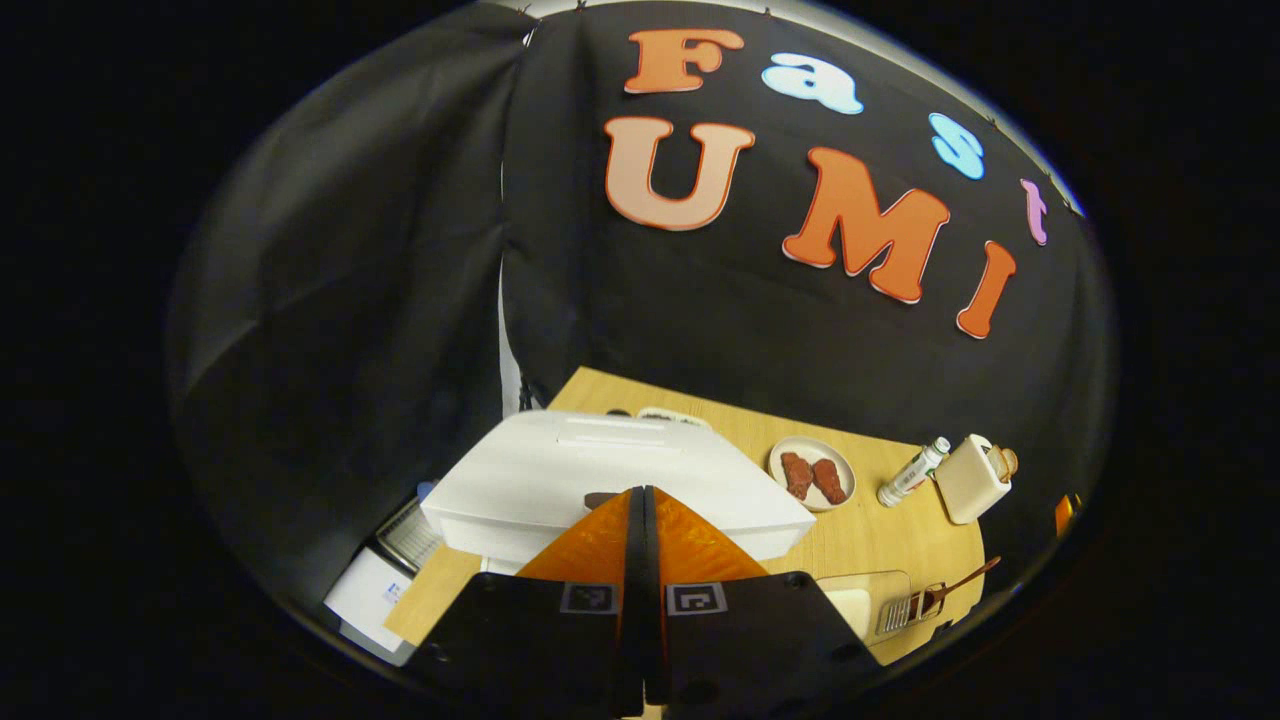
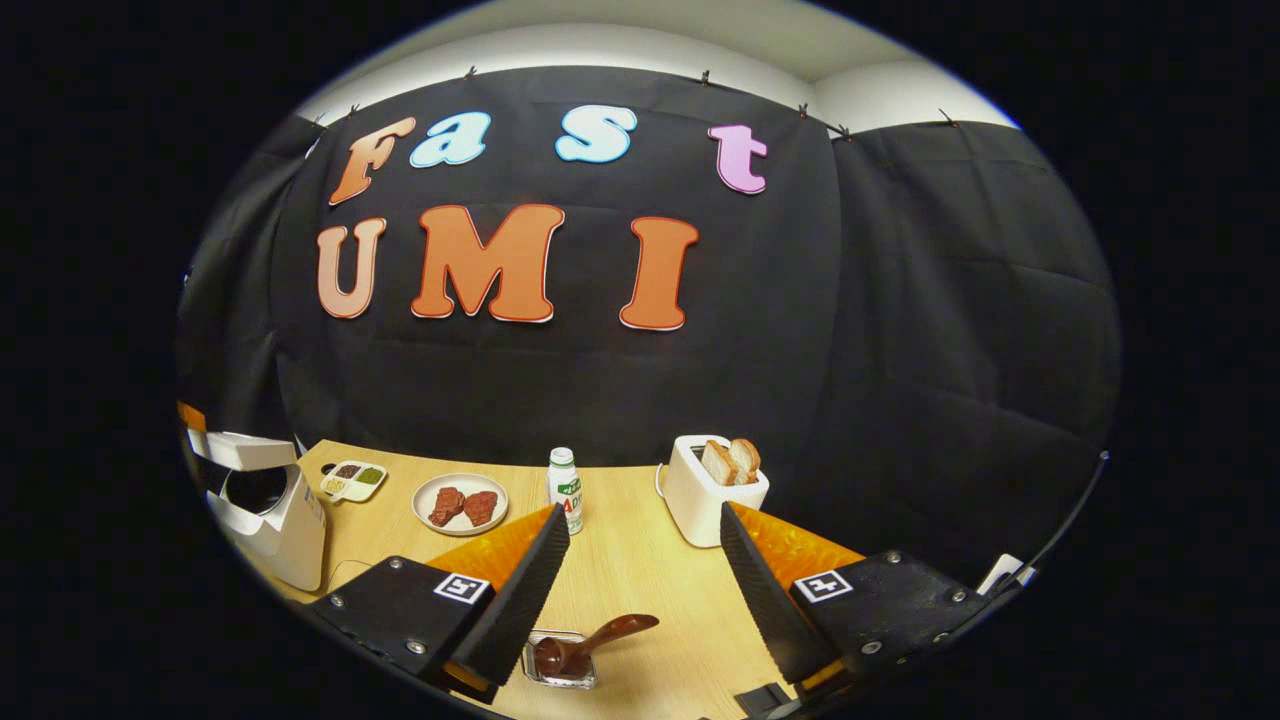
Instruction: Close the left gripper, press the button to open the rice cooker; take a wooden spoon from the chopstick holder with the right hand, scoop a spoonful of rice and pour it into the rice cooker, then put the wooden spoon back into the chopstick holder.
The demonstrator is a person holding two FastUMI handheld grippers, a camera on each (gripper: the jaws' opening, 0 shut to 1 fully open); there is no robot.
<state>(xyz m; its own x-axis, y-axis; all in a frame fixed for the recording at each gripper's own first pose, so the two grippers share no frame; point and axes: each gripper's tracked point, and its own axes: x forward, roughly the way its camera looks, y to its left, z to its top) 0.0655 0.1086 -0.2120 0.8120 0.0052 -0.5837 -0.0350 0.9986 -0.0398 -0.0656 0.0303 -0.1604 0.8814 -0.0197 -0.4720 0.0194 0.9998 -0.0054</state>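
The left gripper [image 1: 643, 500] sits low and centre in the left gripper view, its orange fingers pressed together with nothing between them, the tips over the front edge of the white rice cooker [image 1: 600, 480]. The cooker's lid fills mid-frame and hides the table [image 1: 900, 535] behind it; I cannot make out the button. To the right lie a plate of meat [image 1: 812, 472], a small bottle [image 1: 912, 472] and a toaster [image 1: 972, 478]. At the lower right edge, the wooden spoon [image 1: 955, 586] leans out of the chopstick holder [image 1: 903, 610], both small and distorted.

In the right gripper view the right gripper [image 2: 645, 535] is spread wide and empty at bottom centre. Between its fingers, lower down, the wooden spoon [image 2: 590, 645] rests in the chopstick holder [image 2: 560, 660], partly cut off by the left finger. The rice cooker [image 2: 265, 505] stands at far left with its lid raised.
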